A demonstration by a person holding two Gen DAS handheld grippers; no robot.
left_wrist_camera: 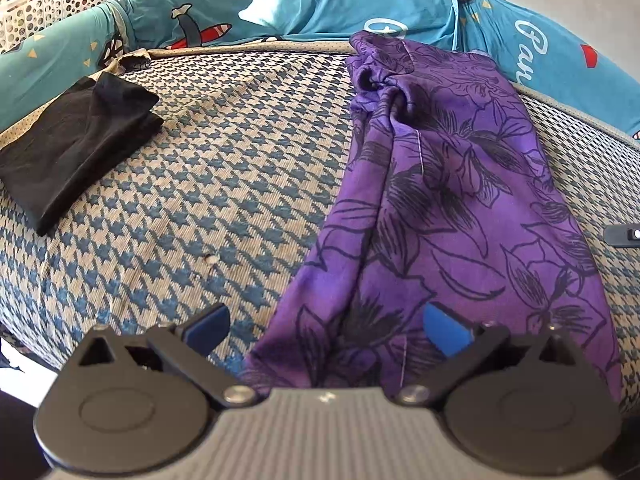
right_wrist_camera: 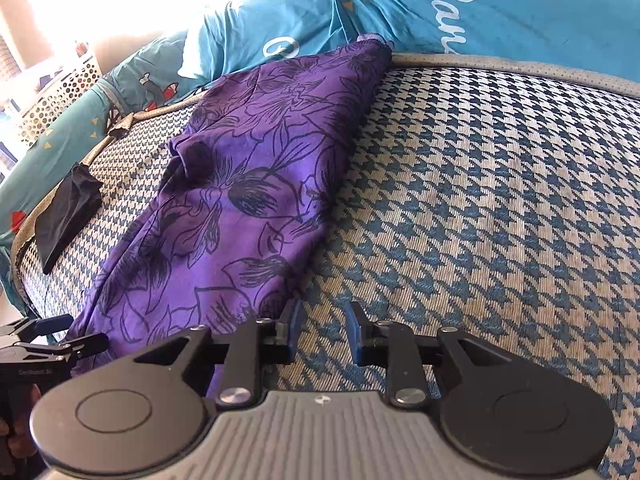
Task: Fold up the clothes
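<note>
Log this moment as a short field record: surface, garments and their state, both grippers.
surface: houndstooth mattress, teal printed bedding along its far edge
garment in work: purple floral garment, laid out lengthwise, bunched near its far end
finished garment: black garment, folded, lying apart on the left of the mattress
left gripper: jaws open over the purple garment's near end
right gripper: jaws open, beside the garment's near right edge
background: white perforated basket
</note>
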